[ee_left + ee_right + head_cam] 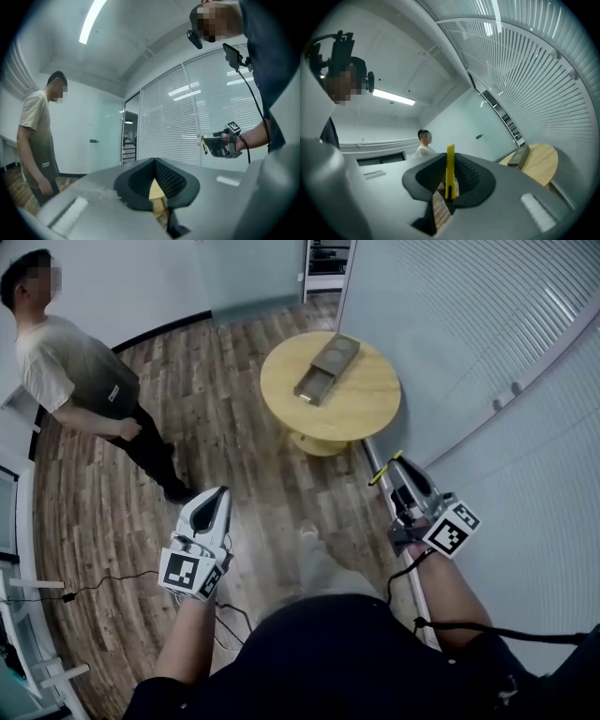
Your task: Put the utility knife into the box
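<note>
A: What does the right gripper (449, 160) have?

B: Its jaws are clamped on the utility knife (450, 174). It is a thin yellow strip standing edge-on between the pads, with one end poking past the tips. The left gripper (221, 495) has its jaws pressed together on nothing.

A: And the box (327, 368)?

B: It sits on the round table (375, 418), well ahead of the right jaws. Its tray looks slid partly out of the sleeve, so I'd judge there is an opening to aim for.

A: What could spoil it?

B: The grip is a narrow one on a thin, flat thing. A knock or a quick swing could pivot the knife between the pads, or drop it to the floor. I can't tell from here whether the blade is out. A tilted knife could also catch the tray's rim instead of going in.

A: Room to move?

B: The glass wall with blinds (487, 352) runs close along the outer side of the right jaws, so any swing should go inward. Open wooden floor (234, 427) lies between the jaws and the table. A bystander (80, 371) stands ahead of the left jaws, well clear of that path.
</note>
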Demonstrator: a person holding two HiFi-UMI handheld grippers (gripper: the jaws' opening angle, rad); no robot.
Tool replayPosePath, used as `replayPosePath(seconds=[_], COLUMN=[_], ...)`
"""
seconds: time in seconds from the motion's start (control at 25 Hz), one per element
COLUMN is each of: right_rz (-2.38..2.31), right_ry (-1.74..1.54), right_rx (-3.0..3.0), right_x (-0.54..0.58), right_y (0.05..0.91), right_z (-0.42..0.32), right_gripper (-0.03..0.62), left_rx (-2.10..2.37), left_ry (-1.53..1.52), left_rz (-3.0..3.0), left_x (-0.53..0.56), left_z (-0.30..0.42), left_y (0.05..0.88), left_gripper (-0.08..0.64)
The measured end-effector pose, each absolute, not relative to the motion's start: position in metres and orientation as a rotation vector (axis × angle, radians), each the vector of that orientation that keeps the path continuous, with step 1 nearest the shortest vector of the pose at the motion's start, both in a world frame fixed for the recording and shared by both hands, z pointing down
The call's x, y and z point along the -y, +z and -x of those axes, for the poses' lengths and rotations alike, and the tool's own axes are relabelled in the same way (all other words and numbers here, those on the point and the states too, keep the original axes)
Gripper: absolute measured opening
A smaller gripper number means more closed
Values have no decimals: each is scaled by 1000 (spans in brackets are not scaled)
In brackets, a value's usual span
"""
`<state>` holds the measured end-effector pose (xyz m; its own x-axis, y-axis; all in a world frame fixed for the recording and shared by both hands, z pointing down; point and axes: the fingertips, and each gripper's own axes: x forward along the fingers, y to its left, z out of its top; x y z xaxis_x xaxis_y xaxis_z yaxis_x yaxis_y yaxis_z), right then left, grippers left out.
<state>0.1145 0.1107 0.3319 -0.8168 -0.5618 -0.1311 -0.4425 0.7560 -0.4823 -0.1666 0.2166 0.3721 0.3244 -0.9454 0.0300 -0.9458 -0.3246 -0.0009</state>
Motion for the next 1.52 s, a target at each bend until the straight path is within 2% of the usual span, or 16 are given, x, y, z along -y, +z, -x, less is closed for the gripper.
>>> replayPosePath(seconds=[0.4,0.8,1.08,1.52], right_rz=[771,697,654,801], right_ry=[-653,-721,-707,-725], right_rx=[-2679,-2678,-2695,-2637], right_x=[6,131,194,272], right_y=[331,341,333,352], right_z=[-86,-58,-32,21], right_gripper=[61,61,61,61], left_rx=[1884,1901,1909,1757], left_ry=[55,90,85,118], left_rz=[-2462,-2504,-2440,-2538], left_x=[-114,5,52,167], left_z=[206,205,216,280], left_y=[366,341,356,367], left_gripper=[2,2,2,2])
